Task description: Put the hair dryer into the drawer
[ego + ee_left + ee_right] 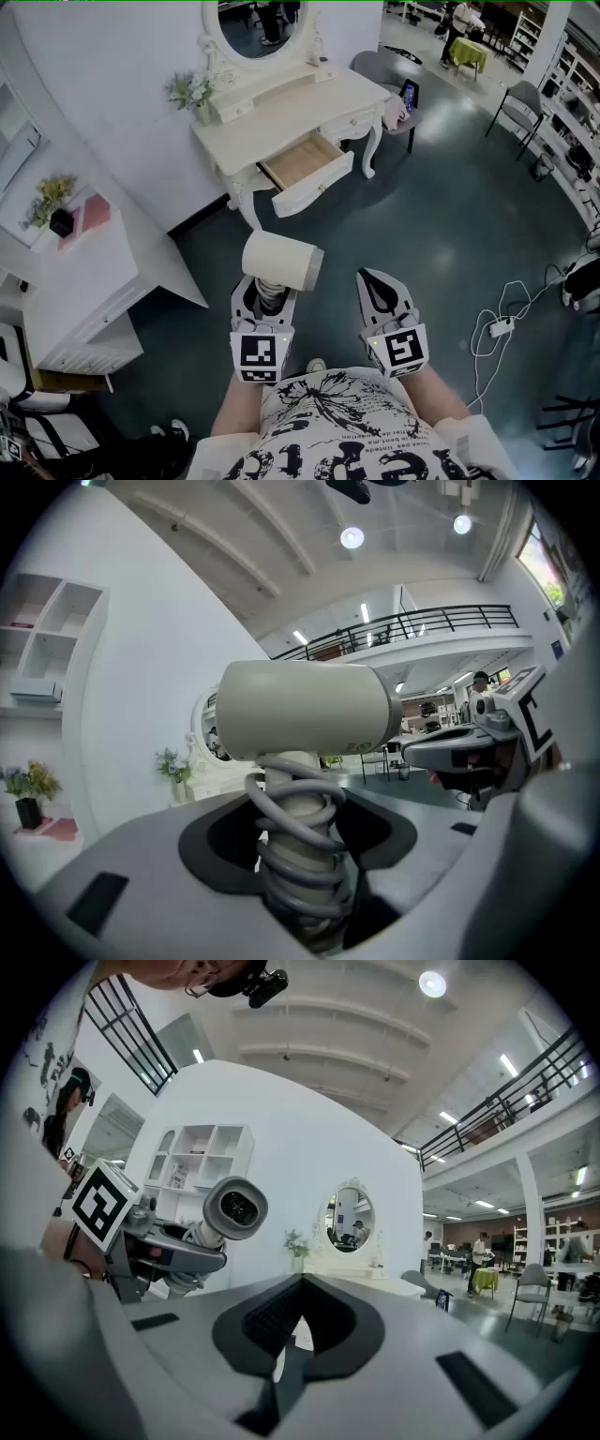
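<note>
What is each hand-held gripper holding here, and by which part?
Left hand-held gripper holds the hair dryer by its cord-wrapped handle; right hand-held gripper holds nothing.

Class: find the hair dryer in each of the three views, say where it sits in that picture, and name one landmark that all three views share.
Head view: hair dryer at centre, just above the left gripper, which grips its handle.
Left gripper view: hair dryer fills the middle, its cord-wrapped handle between the jaws.
Right gripper view: hair dryer left of centre, seen end-on.
Shared landmark: the flower vase on the dressing table.
</note>
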